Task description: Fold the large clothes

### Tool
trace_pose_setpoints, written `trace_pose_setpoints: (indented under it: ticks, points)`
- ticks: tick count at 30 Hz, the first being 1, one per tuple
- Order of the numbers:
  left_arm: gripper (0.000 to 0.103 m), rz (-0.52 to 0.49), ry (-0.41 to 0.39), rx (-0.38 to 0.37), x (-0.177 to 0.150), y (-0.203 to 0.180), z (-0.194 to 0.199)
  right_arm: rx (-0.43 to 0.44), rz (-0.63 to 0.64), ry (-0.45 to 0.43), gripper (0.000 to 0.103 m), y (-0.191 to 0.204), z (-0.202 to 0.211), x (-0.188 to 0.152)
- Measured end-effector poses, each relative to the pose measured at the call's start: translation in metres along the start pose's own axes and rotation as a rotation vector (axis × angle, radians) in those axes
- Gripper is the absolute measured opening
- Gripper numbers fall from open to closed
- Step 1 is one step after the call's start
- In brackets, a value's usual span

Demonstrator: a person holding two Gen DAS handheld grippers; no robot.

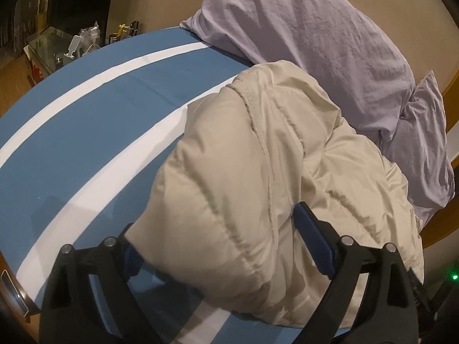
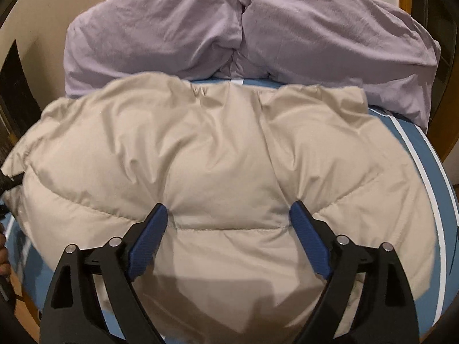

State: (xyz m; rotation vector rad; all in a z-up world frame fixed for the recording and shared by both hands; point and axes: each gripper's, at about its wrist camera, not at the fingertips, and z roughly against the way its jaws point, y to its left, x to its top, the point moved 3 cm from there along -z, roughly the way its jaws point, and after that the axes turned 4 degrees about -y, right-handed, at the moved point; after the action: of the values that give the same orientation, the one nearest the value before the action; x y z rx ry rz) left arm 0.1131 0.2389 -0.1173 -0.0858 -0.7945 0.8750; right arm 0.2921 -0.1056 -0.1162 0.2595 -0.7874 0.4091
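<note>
A beige puffer jacket [image 1: 258, 172] lies bunched in a thick fold on the blue bed sheet with white stripes [image 1: 86, 120]. My left gripper [image 1: 215, 220] is open wide at the jacket's near end. A bulge of the padding sits between its blue pads [image 1: 314, 240], and the left pad is partly hidden behind the fabric. In the right wrist view the jacket [image 2: 218, 149] fills the middle of the bed. My right gripper [image 2: 229, 215] hovers open over its quilted near part, pads [image 2: 147, 240] spread apart and holding nothing.
Lilac pillows [image 1: 315, 34] [image 2: 200, 28] lie right behind the jacket at the head of the bed. A glass-topped side table [image 1: 57, 48] with bottles stands at the far left. The wooden bed frame [image 1: 450, 86] edges the right. A person's hand [image 2: 4, 258] shows at the left edge.
</note>
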Motion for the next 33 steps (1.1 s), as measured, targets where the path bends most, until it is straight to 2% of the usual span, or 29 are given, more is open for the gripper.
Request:
trace_pose_setpoints:
  ticks: [7,9,10,13,15,18,21,26,33]
  points:
    - [0.091,0.039,0.009,-0.041,0.001,-0.003,-0.008,-0.039,0.032,-0.006,0.092,0.005,-0.005,-0.002]
    - [0.08,0.042,0.01,-0.062,0.0,-0.005,-0.009,-0.045,0.036,-0.006,0.092,0.006,-0.006,-0.002]
    - [0.078,0.04,0.006,-0.06,0.0,-0.008,-0.009,-0.047,0.035,-0.006,0.092,0.006,-0.008,-0.001]
    - [0.063,0.031,-0.01,-0.058,0.002,-0.012,-0.005,-0.05,0.033,-0.006,0.092,0.006,-0.009,-0.002]
    - [0.049,0.039,-0.018,-0.068,0.004,-0.013,-0.001,-0.051,0.033,-0.006,0.092,0.007,-0.01,-0.002]
    - [0.037,0.062,-0.021,-0.11,0.011,-0.015,0.008,-0.05,0.033,-0.006,0.092,0.007,-0.01,-0.002]
    - [0.034,0.077,-0.031,-0.161,0.021,-0.025,0.02,-0.054,0.036,-0.004,0.092,0.007,-0.01,-0.002]
    - [0.033,0.057,-0.079,-0.271,0.037,-0.064,0.05,-0.055,0.037,-0.001,0.092,0.007,-0.012,-0.004]
    - [0.033,-0.09,-0.124,-0.407,0.035,-0.159,0.088,-0.039,0.028,0.003,0.092,0.006,-0.013,-0.002]
